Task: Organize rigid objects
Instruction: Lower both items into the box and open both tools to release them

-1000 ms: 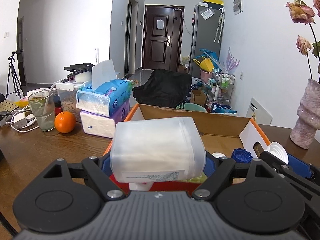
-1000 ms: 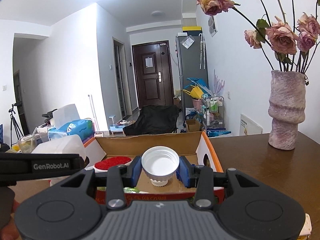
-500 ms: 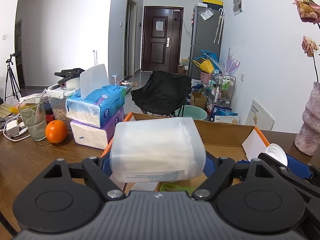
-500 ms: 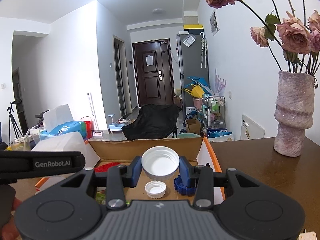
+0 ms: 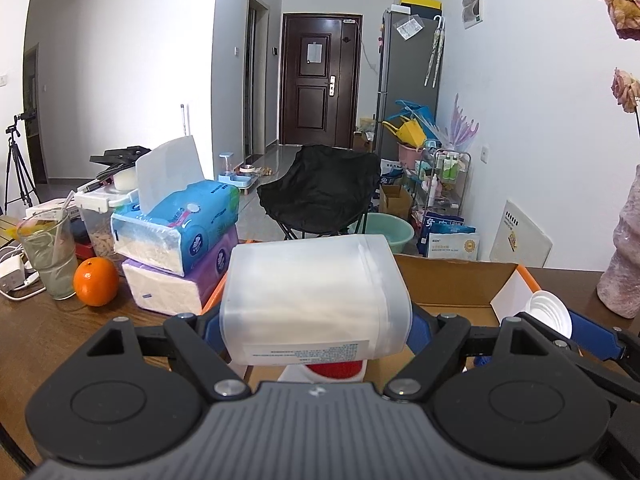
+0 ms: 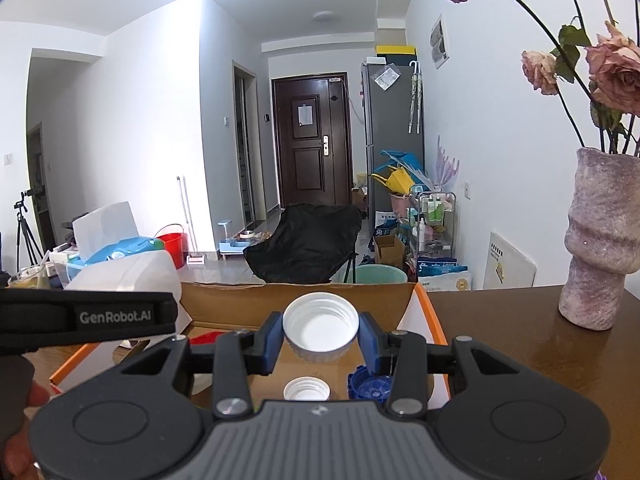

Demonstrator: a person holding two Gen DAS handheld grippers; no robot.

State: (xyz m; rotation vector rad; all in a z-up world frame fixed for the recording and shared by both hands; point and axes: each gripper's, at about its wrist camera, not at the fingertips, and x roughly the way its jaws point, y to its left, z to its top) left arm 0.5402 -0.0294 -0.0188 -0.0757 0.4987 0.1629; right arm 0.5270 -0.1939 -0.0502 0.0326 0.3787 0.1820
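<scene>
1. Our left gripper is clamped across the sides of a translucent white plastic container, held on its side with a printed label along its lower edge.
2. Our right gripper is pinched tight on a wide white screw cap, open side up, its ribbed skirt between the blue pads.
3. Both loads hang over the open cardboard box with the orange rim; a smaller white cap and a blue cap already lie on its floor, and something red shows under the container.
4. To do this step well, we judge it best to lower each piece close to the box floor before letting go, aiming the cap at bare cardboard beside the other caps, and keeping the two grippers from crowding each other.
5. The container is smooth, frosted and rounded at its corners; it may slip if the grip eases. The caps are hard and threaded inside.
6. Further out, the brown wooden table is glossy, and a rough, lumpy pink vase stands near the box; we give it room.
</scene>
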